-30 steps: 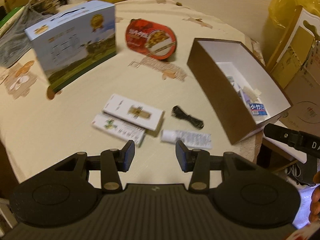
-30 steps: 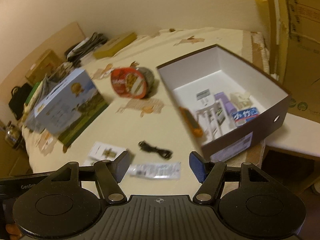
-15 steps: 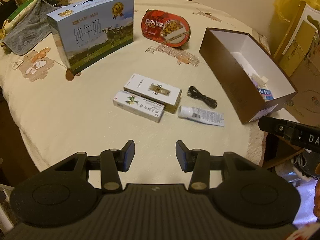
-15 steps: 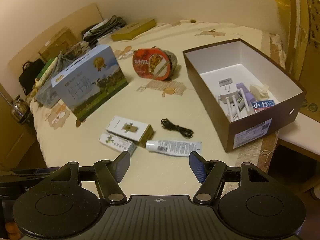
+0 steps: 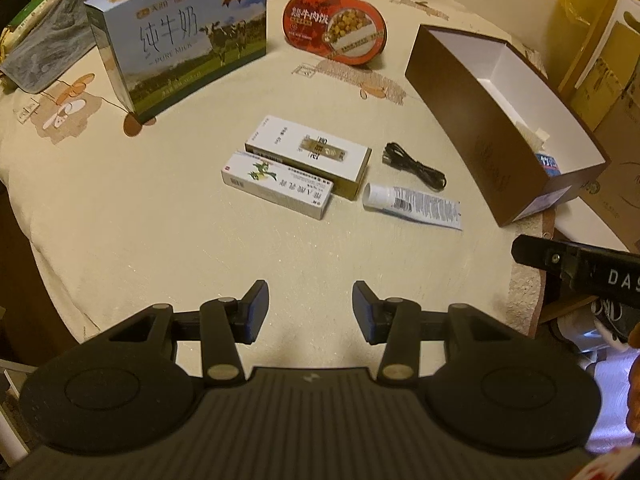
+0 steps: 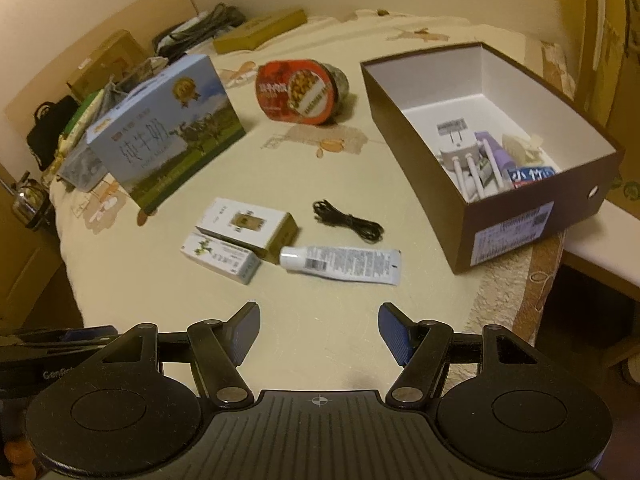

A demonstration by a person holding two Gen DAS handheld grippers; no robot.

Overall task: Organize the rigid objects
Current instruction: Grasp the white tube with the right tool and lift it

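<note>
Both grippers are held above the near edge of the cloth-covered table (image 5: 120, 216), and nothing is gripped by either. The left gripper (image 5: 308, 308) is seen with its jaws parted and empty; the right gripper (image 6: 318, 330) is spread wider, also empty, its blue pads (image 6: 394, 334) clear of everything.

Four loose items are laid out mid-table. A white-and-gold carton (image 5: 308, 154) is pressed side by side against a white ointment box (image 5: 278, 186) printed with a green plant. Just right of them a white tube (image 5: 414, 202) lies flat, its cap toward the boxes, and a coiled black cable (image 5: 414, 166) is placed just beyond it.

To the right, the open brown shoebox (image 6: 412, 140) is parked at the table's edge; a white plug adapter (image 6: 470, 160), a purple item and a blue packet (image 6: 530, 176) are already gathered inside.

Farther back, a blue milk carton (image 5: 180, 36) is stood upright and a red ready-meal bowl (image 5: 334, 26) is propped on its side beside it.
</note>
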